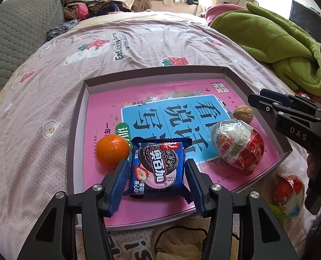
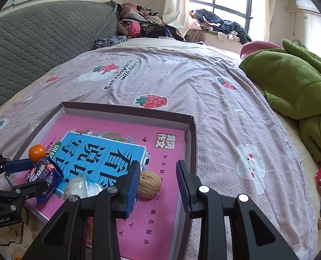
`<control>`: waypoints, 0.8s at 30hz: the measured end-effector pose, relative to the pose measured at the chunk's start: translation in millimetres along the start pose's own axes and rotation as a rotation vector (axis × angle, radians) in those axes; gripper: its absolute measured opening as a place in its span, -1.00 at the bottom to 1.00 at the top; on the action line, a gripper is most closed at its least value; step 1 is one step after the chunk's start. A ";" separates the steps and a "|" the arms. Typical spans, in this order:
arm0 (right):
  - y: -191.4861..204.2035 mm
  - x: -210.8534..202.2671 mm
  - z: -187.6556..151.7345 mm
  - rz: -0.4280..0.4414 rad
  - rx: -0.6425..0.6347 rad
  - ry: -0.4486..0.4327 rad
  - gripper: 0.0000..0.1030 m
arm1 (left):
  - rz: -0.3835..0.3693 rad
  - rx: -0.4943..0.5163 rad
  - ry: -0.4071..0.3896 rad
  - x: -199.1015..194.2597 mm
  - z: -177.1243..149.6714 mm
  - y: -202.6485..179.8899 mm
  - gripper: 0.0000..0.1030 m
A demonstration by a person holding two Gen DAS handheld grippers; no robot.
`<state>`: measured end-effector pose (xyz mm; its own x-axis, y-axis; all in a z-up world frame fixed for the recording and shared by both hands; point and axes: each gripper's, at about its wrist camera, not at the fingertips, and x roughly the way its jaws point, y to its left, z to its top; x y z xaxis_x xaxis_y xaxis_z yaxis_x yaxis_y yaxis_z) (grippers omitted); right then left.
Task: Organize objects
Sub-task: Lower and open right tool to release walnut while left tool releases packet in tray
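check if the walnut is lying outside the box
No, the walnut sits inside the box, on the pink book cover near its right wall.

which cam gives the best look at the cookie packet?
Left wrist: the cookie packet lies face-up and centred between the left gripper fingers, label readable. Right wrist shows it only small, edge-on at the frame's left, partly behind those fingers.

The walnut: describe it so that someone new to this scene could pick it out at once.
On the bed, find the shallow box lined with a pink book cover. Near its right wall sits the walnut, just in front of the right gripper, which is open and empty. It is the only small, brown, wrinkled thing there; the orange and the wrapped egg-shaped snack are smooth and brighter.
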<state>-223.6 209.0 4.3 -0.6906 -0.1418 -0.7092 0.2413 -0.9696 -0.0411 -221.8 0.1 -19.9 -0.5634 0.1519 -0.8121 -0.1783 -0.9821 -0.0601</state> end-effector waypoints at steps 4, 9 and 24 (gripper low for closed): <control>0.7 -4.7 0.7 0.013 0.008 -0.003 -0.29 | 0.004 -0.004 -0.005 -4.5 0.5 0.4 0.07; 3.5 -15.0 2.1 0.027 0.011 -0.012 -0.26 | 0.002 -0.010 -0.020 -14.3 0.7 -0.5 0.07; 7.8 -56.2 6.6 0.064 0.027 -0.068 -0.18 | 0.004 -0.032 -0.060 -50.8 -3.2 -1.3 0.07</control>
<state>-187.4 208.1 48.5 -0.7195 -0.2161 -0.6600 0.2689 -0.9629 0.0222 -190.3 -6.7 19.5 -0.6118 0.1533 -0.7760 -0.1502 -0.9857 -0.0763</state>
